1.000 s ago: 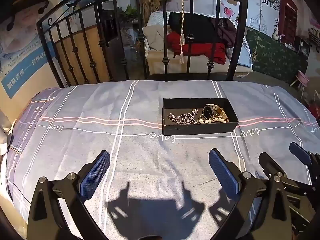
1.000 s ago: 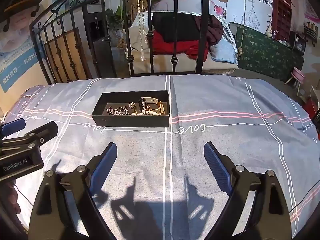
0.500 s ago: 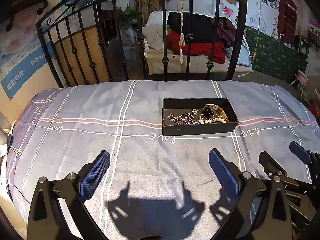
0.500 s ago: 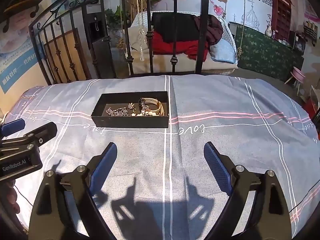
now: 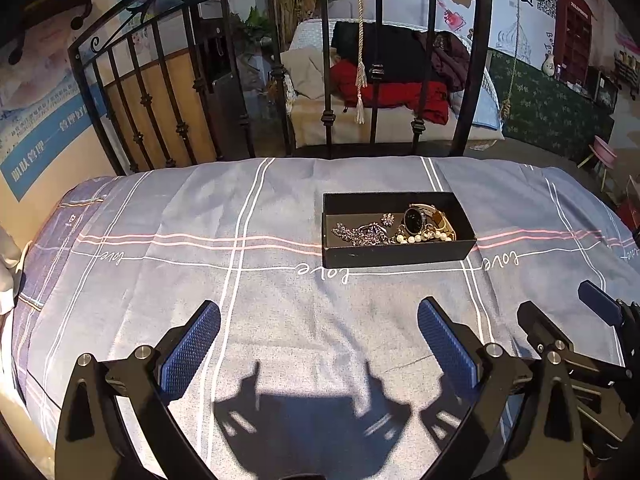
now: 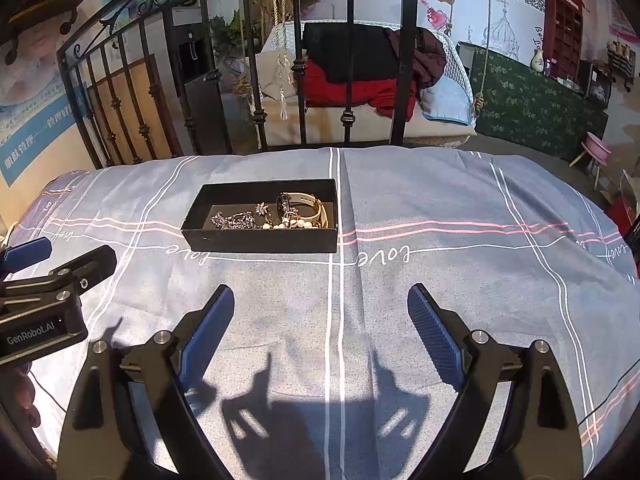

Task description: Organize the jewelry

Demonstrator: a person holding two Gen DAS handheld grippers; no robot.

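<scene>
A black open box (image 5: 396,254) (image 6: 264,242) lies on the grey-blue bedspread (image 5: 200,264). It holds a watch with a cream strap (image 5: 420,220) (image 6: 306,204), a pearl bracelet (image 5: 424,237) (image 6: 296,224), a dark sparkly necklace (image 5: 362,234) (image 6: 234,220) and a small brooch (image 5: 387,219) (image 6: 262,208). My left gripper (image 5: 318,332) is open and empty, near the bed's front, short of the box. My right gripper (image 6: 320,316) is open and empty, to the right of the left one and level with it.
A black iron bedstead (image 5: 328,120) (image 6: 348,120) rises behind the far edge of the bed. The right gripper shows at the right edge of the left wrist view (image 5: 560,328); the left gripper shows at the left edge of the right wrist view (image 6: 52,268).
</scene>
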